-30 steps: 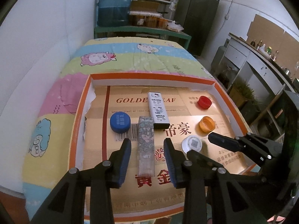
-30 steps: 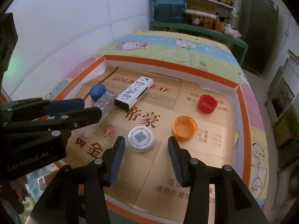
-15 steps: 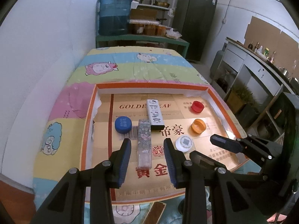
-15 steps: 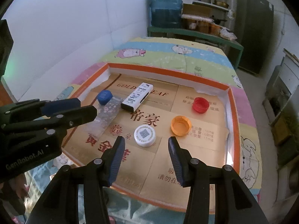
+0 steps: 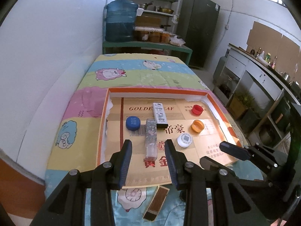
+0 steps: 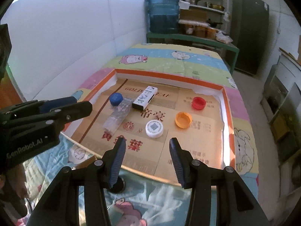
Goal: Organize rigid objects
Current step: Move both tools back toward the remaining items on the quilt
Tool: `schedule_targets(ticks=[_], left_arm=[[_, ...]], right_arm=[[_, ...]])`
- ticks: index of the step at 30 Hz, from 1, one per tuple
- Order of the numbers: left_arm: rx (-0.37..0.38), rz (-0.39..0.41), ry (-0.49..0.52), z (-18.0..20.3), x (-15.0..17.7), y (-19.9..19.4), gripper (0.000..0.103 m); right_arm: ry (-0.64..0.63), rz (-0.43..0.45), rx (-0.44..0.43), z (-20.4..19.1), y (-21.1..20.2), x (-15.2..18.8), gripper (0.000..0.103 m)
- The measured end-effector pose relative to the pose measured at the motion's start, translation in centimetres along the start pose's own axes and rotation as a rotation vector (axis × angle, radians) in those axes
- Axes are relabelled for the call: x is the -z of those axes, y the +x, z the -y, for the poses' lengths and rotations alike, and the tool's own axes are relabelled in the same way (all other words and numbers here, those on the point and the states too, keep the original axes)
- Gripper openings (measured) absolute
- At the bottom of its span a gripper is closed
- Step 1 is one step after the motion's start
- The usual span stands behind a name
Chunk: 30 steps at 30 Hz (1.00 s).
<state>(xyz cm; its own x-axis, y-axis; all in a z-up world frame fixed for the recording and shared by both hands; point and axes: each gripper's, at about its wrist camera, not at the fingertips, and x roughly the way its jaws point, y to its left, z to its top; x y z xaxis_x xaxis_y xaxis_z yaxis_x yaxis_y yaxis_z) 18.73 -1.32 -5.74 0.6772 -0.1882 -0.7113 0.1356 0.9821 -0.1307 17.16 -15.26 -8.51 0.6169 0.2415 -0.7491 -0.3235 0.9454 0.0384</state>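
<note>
An orange-rimmed cardboard tray (image 5: 102, 124) (image 6: 228, 113) lies on a cartoon quilt. In it lie a blue cap (image 5: 133, 123) (image 6: 116, 99), a clear patterned box (image 5: 151, 139) (image 6: 118, 114), a white box with a black end (image 5: 159, 114) (image 6: 144, 98), a red cap (image 5: 197, 109) (image 6: 198, 102), an orange cap (image 5: 197, 126) (image 6: 183, 120) and a white cap (image 5: 185, 140) (image 6: 154, 128). My left gripper (image 5: 148, 146) is open and empty, above the tray's near edge. My right gripper (image 6: 147, 146) is open and empty, near the tray's front.
A small brown and black box (image 5: 156, 203) lies on the quilt in front of the tray. A white wall runs along the left. A green bench with a blue water jug (image 5: 120, 22) stands beyond the bed. Cabinets (image 5: 250, 75) line the right side.
Both grippers have pulled back and up from the tray, so the tray and its objects look smaller and farther. Both stay open. Nothing in the tray has moved.
</note>
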Motion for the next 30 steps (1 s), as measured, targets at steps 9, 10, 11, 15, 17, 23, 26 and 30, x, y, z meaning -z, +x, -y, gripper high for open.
schedule_targets(ticks=[9, 10, 11, 15, 17, 23, 26, 30], left_arm=[[0.007, 0.011, -0.01, -0.3, 1.2, -2.2, 0.036], [0.007, 0.012, -0.011, -0.3, 1.4, -2.3, 0.036], [0.009, 0.014, -0.013, -0.3, 1.5, -2.6, 0.036], [0.011, 0.021, -0.015, -0.4, 2.2, -3.7, 0.036], [0.011, 0.025, -0.013, -0.3, 2.4, -4.2, 0.036], [0.016, 0.031, -0.007, -0.1, 3.3, -5.5, 0.036], [0.021, 0.035, -0.007, 0.0, 3.8, -6.1, 0.036], [0.028, 0.039, -0.008, 0.0, 4.6, -6.9, 0.036]], right_arm=[[0.024, 0.003, 0.005, -1.1, -2.3, 1.6, 0.05], [0.023, 0.004, 0.006, -1.3, -2.5, 1.7, 0.05], [0.022, 0.005, 0.008, -1.5, -2.7, 1.9, 0.05], [0.029, 0.007, 0.007, -2.0, -3.6, 2.6, 0.05], [0.031, 0.01, 0.007, -2.2, -4.0, 3.0, 0.05], [0.016, 0.027, 0.024, -3.2, -5.5, 4.1, 0.05], [0.017, 0.032, 0.02, -3.5, -6.3, 4.8, 0.05], [0.014, 0.039, 0.023, -4.0, -7.3, 5.7, 0.05]])
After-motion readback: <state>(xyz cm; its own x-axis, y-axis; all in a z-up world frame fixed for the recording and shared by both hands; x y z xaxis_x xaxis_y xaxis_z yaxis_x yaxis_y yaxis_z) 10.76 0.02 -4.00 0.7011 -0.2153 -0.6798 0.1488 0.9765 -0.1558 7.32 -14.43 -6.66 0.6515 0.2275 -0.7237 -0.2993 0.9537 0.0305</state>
